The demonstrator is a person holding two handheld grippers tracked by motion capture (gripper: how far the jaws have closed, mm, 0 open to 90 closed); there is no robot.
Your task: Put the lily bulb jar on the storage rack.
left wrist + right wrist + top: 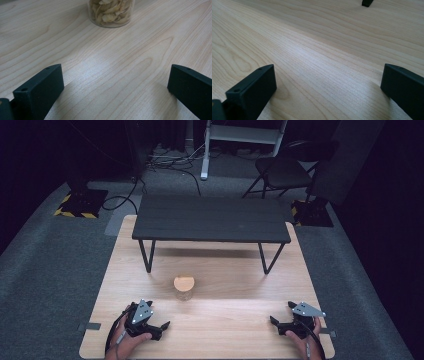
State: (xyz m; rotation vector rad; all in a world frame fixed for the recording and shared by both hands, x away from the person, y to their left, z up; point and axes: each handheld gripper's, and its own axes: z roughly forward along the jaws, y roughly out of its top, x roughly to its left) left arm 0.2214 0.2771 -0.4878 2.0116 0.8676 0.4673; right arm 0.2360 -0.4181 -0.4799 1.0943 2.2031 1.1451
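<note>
2 tools, left tool (159, 330) and right tool (278, 325), rest spread and empty on the pale wooden bench (225, 270), so probably reaching for the clear cork-lidded jar (184, 288) next.

Clear jar (184, 288) of pale dried slices, upright, on table (225, 330)

From above we see a light wooden table (215, 330) on grey carpet. A small clear jar (184, 287) with a pale wooden lid stands near its middle. Behind the jar stands a low black shelf (211, 217) on thin legs. At the near edge we see the left gripper (159, 327) and the right gripper (276, 325), each held in a hand, well apart, jaws spread.
</note>
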